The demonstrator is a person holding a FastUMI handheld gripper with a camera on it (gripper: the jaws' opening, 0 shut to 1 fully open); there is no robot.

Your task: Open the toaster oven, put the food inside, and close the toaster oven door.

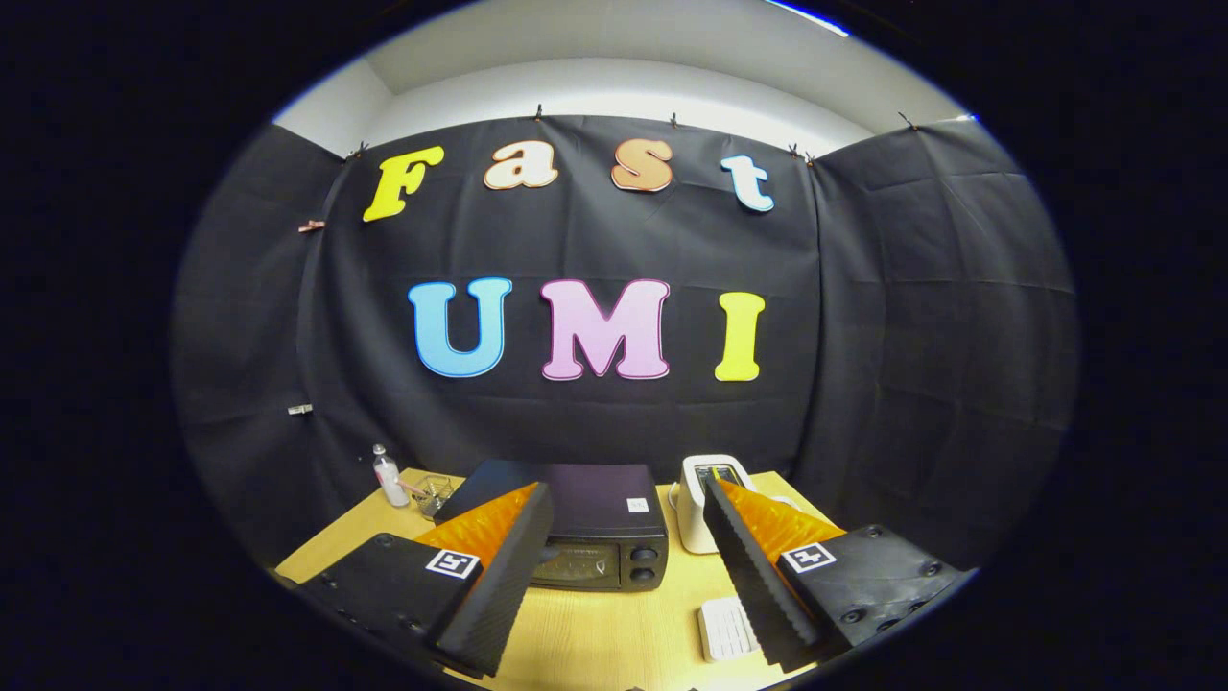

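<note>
Up above the scene, the gripper view looks down over a light wooden tabletop (595, 633) set inside a booth hung with black cloth. The hand-held gripper (628, 504) has its two fingers spread wide apart, with nothing between them and nothing touching either one. Each finger carries a small square black-and-white marker near its base.

Just beyond the fingers, between them and a little toward the left one, stands the toaster oven (600, 537), a dark box with its glass door (576, 566) shut and upright. The left finger covers the oven's left front corner. Two round knobs (645, 563) sit one above the other at the right end of the oven's front. A small white sticker lies on its dark top, near the right edge.

Right of the oven and just beside it stands a white appliance (693, 513) with a dark panel on top; the right finger hides part of it. Nearer the camera, lying flat on the wood against the inner side of the right finger, is a small white ridged object (724, 629); what it is I cannot tell.

At the far left corner of the tabletop stands a small clear bottle (389, 477) with a pale cap, and just beside it a clear glass container (434, 494).
</note>
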